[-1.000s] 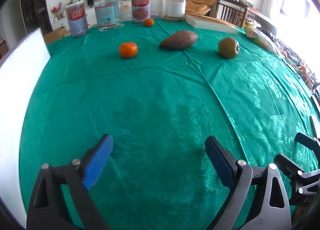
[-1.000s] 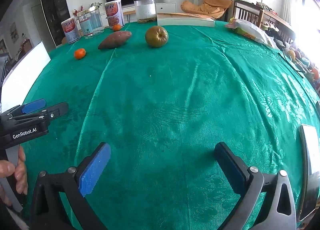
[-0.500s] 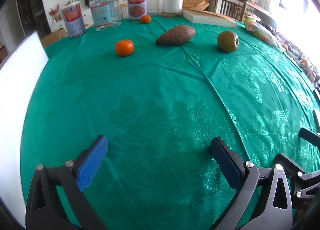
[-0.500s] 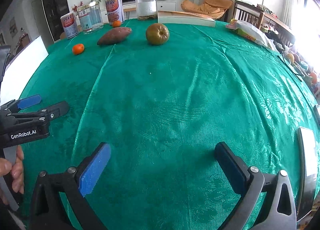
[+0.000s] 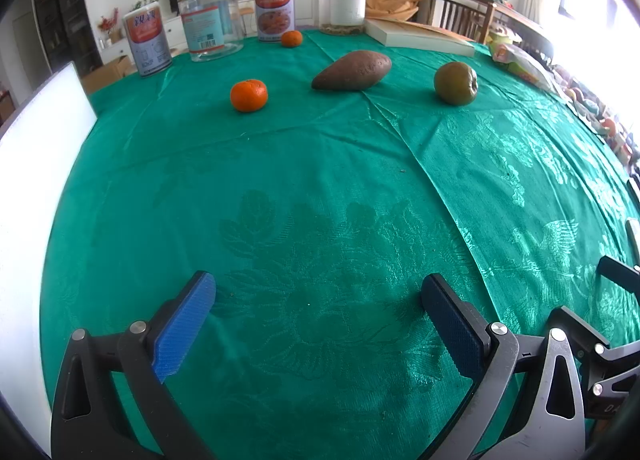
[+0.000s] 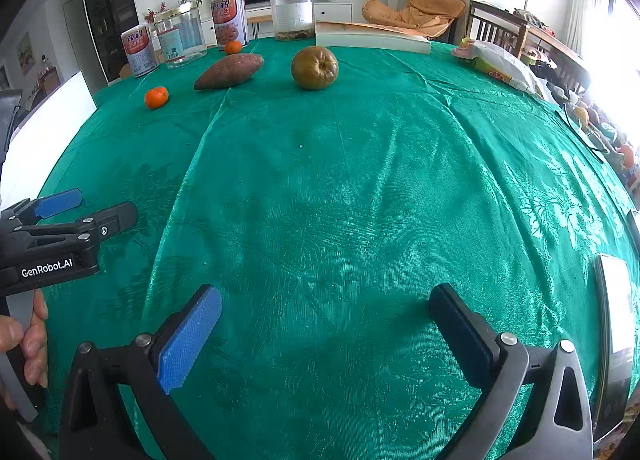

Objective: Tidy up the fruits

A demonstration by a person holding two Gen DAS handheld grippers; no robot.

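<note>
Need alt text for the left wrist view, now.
The open, empty left hand-held gripper hangs over a green tablecloth. Far across lie a mandarin, a sweet potato and a brownish-green round fruit, with jars behind.

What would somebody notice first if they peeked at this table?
Probably the shiny green patterned tablecloth that fills nearly the whole picture. Next, the row across its far side: a bright orange tangerine on the left, a long brown sweet potato in the middle and a round brownish-green fruit on the right. Up close, the left gripper and right gripper with blue pads hang open and empty.
</note>
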